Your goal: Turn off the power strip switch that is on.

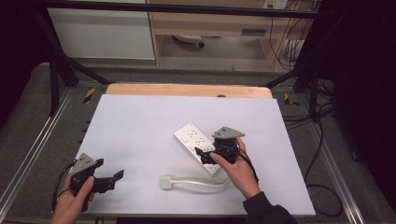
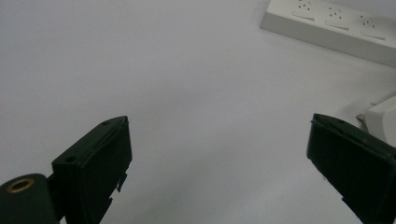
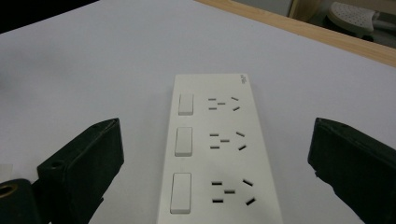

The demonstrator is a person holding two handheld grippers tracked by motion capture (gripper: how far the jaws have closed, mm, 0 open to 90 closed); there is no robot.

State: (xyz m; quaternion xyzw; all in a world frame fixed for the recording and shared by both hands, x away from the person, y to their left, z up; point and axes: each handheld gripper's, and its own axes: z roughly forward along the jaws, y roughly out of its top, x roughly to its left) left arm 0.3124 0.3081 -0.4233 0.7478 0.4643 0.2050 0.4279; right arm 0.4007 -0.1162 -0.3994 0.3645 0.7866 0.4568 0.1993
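L gripper (image 1: 109, 179): near edge of table, low left in high view, held in person's left hand (image 1: 70, 203). Jaws wide apart, nothing btwn them; left gripper view has bare sheet under the gap.
Plug (image 1: 166, 182): white, square-ish, lies flat on sheet near front edge, btwn the two grippers. Rigid, light by the look; small enough to pinch across its sides.
Cable (image 1: 201, 183): white, runs from plug toward near end of strip, curving under right hand (image 1: 238, 170). Flexible, will drag and swing if strip or plug gets lifted. Poor place to grab.
R gripper (image 1: 205, 156): over near end of strip, just above it. Jaws wide, holding nothing; in right gripper view they straddle the strip w/ clear gaps both sides.
Power strip (image 3: 217, 154): white, 3 rocker switches + 3 outlet groups, lies flat at mid-table, angled, far end pointing up-left in high view.
Handling (judgement): hard plastic shell, stiff, moderately light, smooth so a bit slippery. Not fragile, but switches could get toggled.
Best hold (judgement): across the narrow width, pads on the two long side walls, near middle for balance; avoid switch row.
Table sheet (image 1: 140, 126): pale, smooth, low friction; strip may slide if nudged. Wood edge beyond far side.
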